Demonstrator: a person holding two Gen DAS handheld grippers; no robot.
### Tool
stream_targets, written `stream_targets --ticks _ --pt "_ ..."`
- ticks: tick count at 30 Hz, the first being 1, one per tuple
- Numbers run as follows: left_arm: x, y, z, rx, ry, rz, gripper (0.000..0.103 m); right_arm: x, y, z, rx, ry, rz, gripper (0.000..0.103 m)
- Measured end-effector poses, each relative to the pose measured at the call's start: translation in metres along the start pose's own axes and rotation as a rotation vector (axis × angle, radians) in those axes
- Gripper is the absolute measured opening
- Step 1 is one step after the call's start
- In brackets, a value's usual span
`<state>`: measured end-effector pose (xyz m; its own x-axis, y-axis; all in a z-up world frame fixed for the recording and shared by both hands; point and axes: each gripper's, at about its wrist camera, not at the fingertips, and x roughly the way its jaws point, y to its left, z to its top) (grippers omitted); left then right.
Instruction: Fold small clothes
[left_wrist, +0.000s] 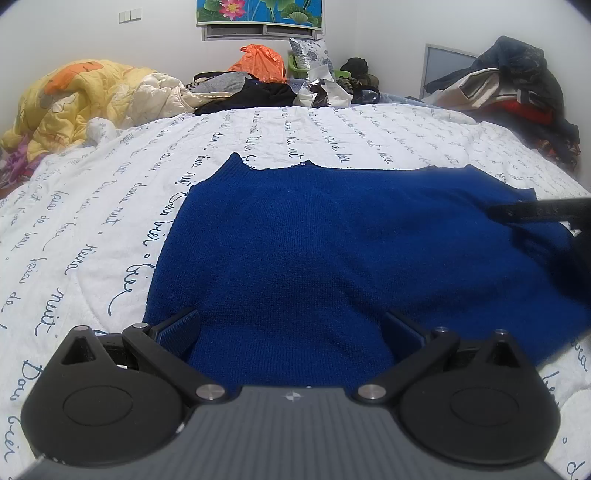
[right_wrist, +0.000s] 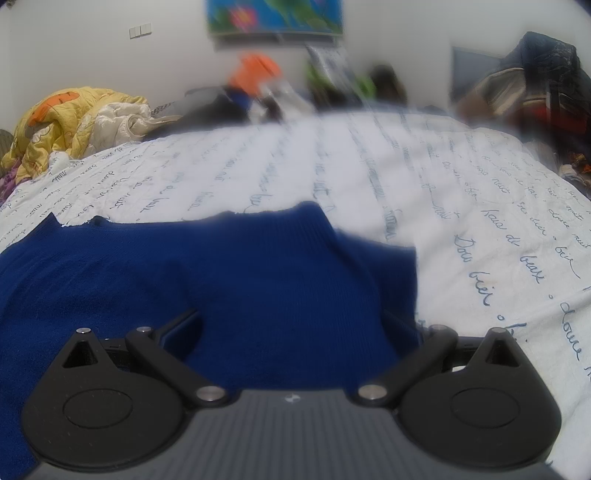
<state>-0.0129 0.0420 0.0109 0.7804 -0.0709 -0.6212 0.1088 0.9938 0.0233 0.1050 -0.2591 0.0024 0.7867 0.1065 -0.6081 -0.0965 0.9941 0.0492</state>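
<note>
Here, going left to right: far left on the bed lies a crumpled yellow quilt with orange patches (left_wrist: 70, 99), and the white bedsheet printed with blue cursive script (left_wrist: 92, 206) spreads across the whole bed. Near the middle, spread flat, is the royal-blue knitted sweater (left_wrist: 332, 251), its collar notch at the far edge. The left claw (left_wrist: 291, 332) sits at the sweater's near-left hem, jaws spread wide with knit between them, gripping nothing. To the right, the right claw (right_wrist: 291, 332) is likewise wide open over the near-right part of the garment; its view is blurred, so finer detail there is unclear. What looks like one of its black fingers shows at the right edge of the left view.

My judgement: the fold has barely begun, and this is the approach to the hem. Next, both claws need to lower, pinch the near edge evenly, then carry it toward the collar.

Containers: a crinkled orange plastic bag (left_wrist: 258, 62) stands at the far end; its contents are hidden.
</note>
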Motion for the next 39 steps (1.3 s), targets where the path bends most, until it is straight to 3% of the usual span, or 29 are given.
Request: stream_targets --ticks 4,6,10,13,15,21,24,30,36,39 --pt "0.000 0.001 0.001 -0.001 0.000 -0.002 0.103 -0.003 -0.001 -0.004 0.011 0.003 0.008 0.103" --pt "0.001 0.001 0.001 -0.001 -0.001 -0.004 0.103 -0.014 -0.005 0.004 0.000 0.065 0.045 0.103" --pt "0.001 0.001 0.001 -0.003 -0.001 -0.005 0.103 -0.070 0.003 -0.016 -0.001 -0.062 0.039 0.103" --pt "0.001 0.000 0.000 -0.002 -0.001 -0.005 0.103 -0.068 0.013 -0.047 -0.061 0.042 0.026 0.103" --pt "0.002 -0.001 0.000 -0.001 0.000 -0.002 0.103 -0.076 0.018 -0.061 -0.098 -0.005 0.014 0.103" --pt "-0.013 -0.004 -0.001 -0.035 0.063 0.023 0.103 -0.082 0.020 -0.062 -0.085 0.043 0.004 0.103" --pt "-0.043 0.006 -0.014 -0.160 0.052 -0.018 0.103 -0.099 0.023 -0.081 -0.095 -0.001 -0.002 0.103" --pt "-0.072 0.047 -0.035 -0.438 0.082 -0.033 0.103 -0.100 0.017 -0.084 -0.073 0.005 0.013 0.103" --pt "-0.060 0.090 -0.032 -0.833 0.082 -0.207 0.102 -0.099 0.018 -0.083 -0.066 0.004 0.018 0.103" --pt "-0.049 0.090 -0.025 -0.900 0.098 -0.242 0.101 -0.099 0.017 -0.083 -0.061 0.003 0.022 0.103"
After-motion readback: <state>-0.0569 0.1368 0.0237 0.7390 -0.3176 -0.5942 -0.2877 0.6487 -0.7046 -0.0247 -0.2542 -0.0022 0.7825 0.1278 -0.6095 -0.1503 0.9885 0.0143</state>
